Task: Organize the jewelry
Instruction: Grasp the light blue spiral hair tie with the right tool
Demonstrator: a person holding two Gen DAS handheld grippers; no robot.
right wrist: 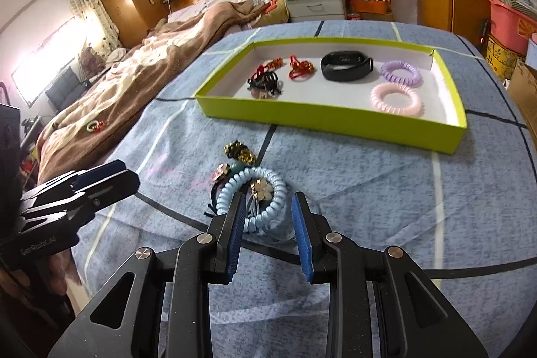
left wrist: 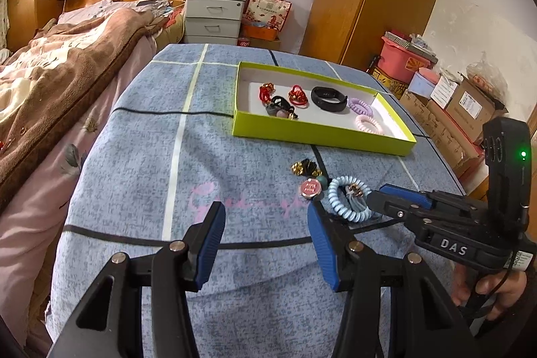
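Observation:
A light blue coil hair tie with a gold flower charm lies on the blue tablecloth. My right gripper hovers over its near edge, jaws apart, pads not pressing it; seen from the left wrist, this right gripper comes in from the right beside the coil. My left gripper stands open over bare cloth, left of the coil. A pink round badge and a gold-and-black hair piece lie nearby. The green tray holds red knots, a black clip, a black wristband, and purple and pink coils.
A bed with a brown blanket runs along the table's left side, with a small bracelet on it. A grey nightstand stands behind the table. Cardboard boxes and a pink tub crowd the right.

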